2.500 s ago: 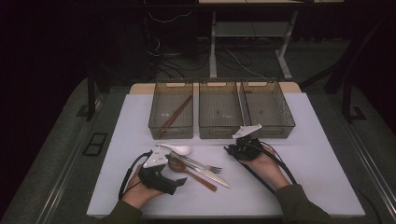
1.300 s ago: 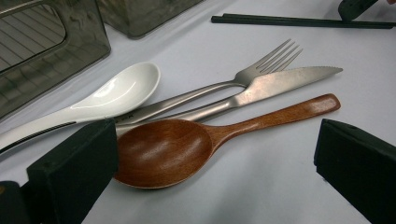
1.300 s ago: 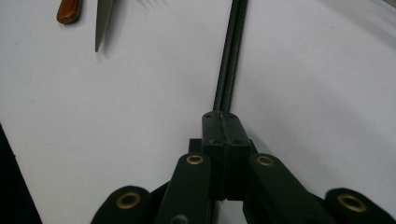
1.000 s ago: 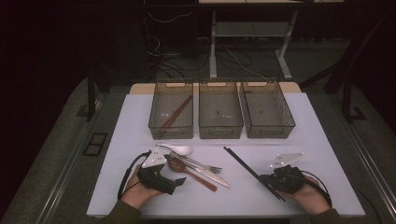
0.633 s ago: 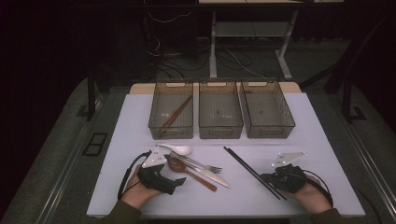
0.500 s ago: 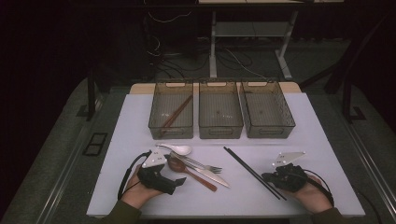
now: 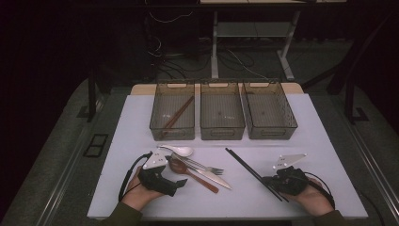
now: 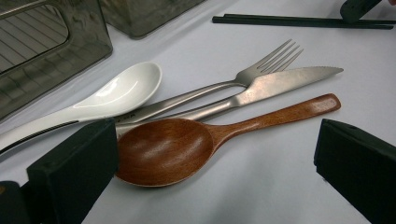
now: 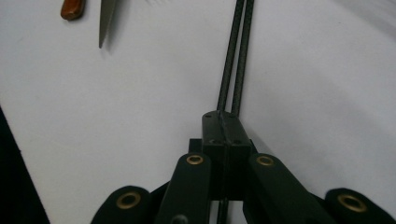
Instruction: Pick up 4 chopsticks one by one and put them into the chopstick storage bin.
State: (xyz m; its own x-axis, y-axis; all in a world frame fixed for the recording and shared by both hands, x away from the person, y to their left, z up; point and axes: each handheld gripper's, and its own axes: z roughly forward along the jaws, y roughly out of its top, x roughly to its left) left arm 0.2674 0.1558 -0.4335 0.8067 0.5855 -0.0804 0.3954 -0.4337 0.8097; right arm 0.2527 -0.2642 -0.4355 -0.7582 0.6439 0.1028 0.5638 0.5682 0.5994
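Right hand-held gripper (image 7: 274, 183) is resting near the front edge of the white tabletop (image 7: 329, 141), its jaws pressed together and pinching the near end of a pair of black chopsticks (image 7: 249, 169), which are lying flat and running diagonally away toward the bins. Left hand-held gripper (image 7: 175, 188) is sitting with jaws spread wide, the wooden spoon (image 8: 187, 144) lying just ahead between them, touching the knife (image 8: 280, 84), fork (image 8: 261, 65) and white spoon (image 8: 121, 91). Farther back, three bins (image 7: 222, 113) are standing side by side.
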